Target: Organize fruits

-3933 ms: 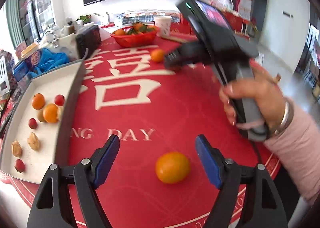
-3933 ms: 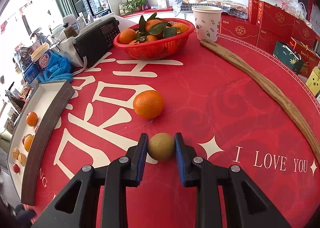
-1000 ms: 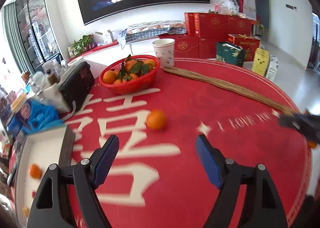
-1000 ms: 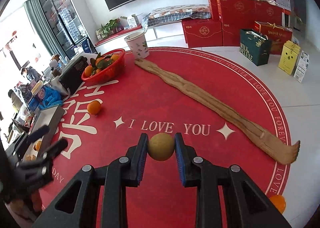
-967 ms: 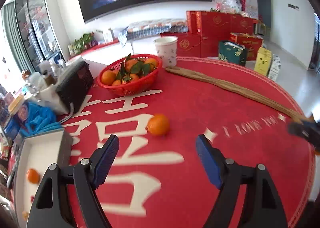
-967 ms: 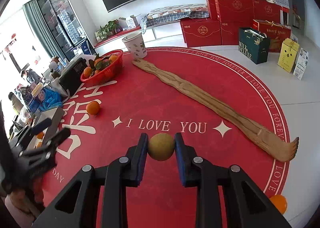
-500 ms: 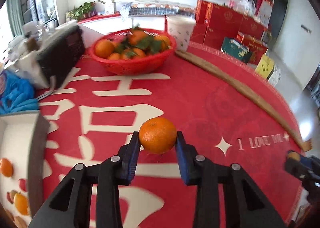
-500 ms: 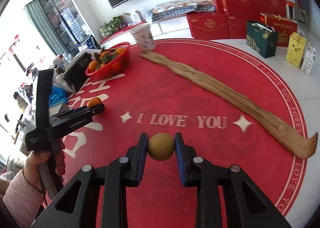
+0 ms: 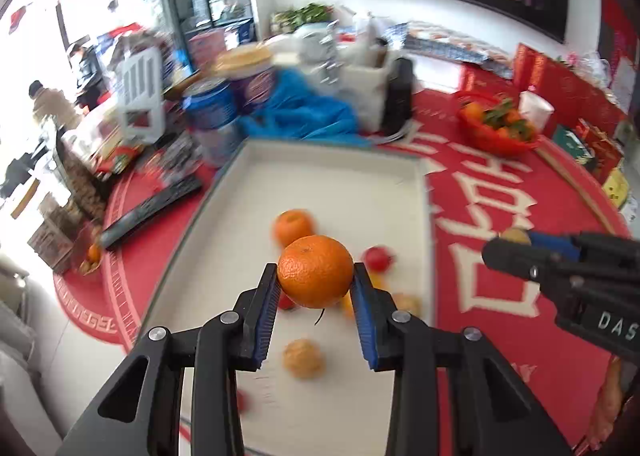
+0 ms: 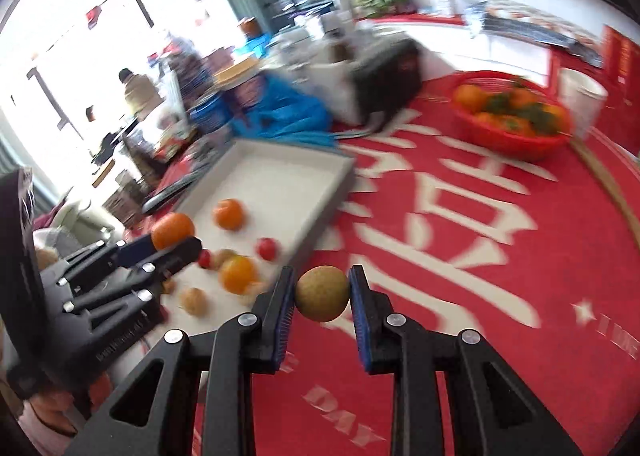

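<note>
Left gripper (image 9: 316, 284) clamps an orange (image 9: 315, 271) above the white tray (image 9: 320, 172); right gripper (image 10: 322, 296) clamps a brownish-green fruit (image 10: 322, 293) over the table (image 10: 460, 296), just beside the tray's raised edge.

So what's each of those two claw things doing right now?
Left gripper: closed on an orange.
Right gripper: closed on a small brownish-yellow fruit.

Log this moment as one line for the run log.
left tool: holds orange over tray | right tool: holds brown fruit beside tray
</note>
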